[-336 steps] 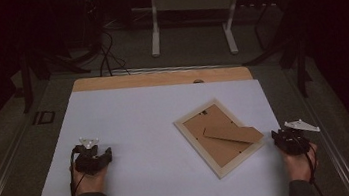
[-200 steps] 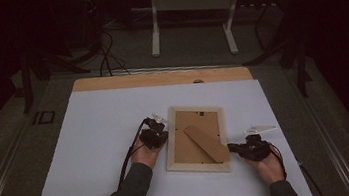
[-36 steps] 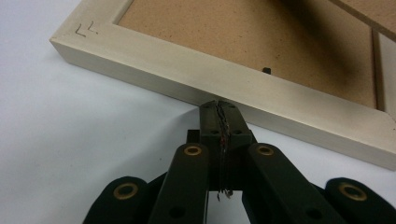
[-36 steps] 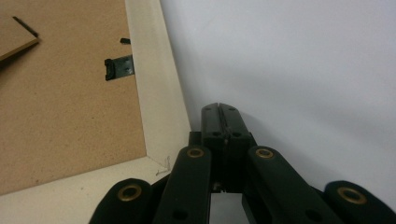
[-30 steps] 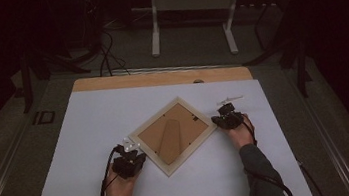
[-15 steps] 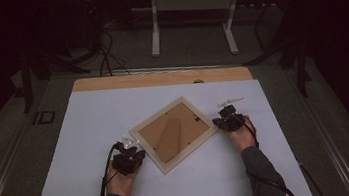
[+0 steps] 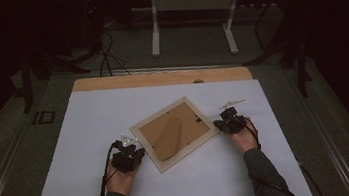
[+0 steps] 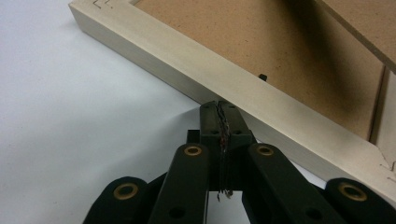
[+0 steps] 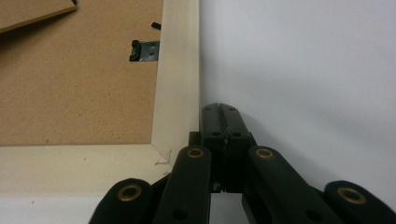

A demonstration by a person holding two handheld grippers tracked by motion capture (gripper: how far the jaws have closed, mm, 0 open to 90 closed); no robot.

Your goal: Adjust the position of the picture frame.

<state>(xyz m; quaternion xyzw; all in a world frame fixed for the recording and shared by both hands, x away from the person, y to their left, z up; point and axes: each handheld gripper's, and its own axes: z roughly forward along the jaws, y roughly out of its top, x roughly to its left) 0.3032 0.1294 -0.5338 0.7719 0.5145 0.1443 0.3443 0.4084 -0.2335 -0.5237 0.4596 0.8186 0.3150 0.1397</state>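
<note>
Pale wooden picture frame (image 7: 175, 132) lies face down, tilted, at centre frame on the white sheet (image 7: 84, 119); left gripper (image 8: 219, 106) and right gripper (image 9: 222, 109), both pressed together, touch its edges.

A frame (image 7: 175, 133) lies back-up near the middle of a sheet (image 7: 89, 118) that covers most of the table (image 7: 160, 77), turned askew to the sheet's edges. A stand flap (image 7: 168, 138) lies on its backboard. The left gripper (image 7: 130, 154) sits at the frame's near-left edge, tips against it. The right gripper (image 7: 228, 121) sits just beside the frame's right corner. A hanger clip (image 9: 145, 50) sits on the backboard near that corner. Beyond the table's far edge stands a table base (image 7: 193, 20) on the floor.
</note>
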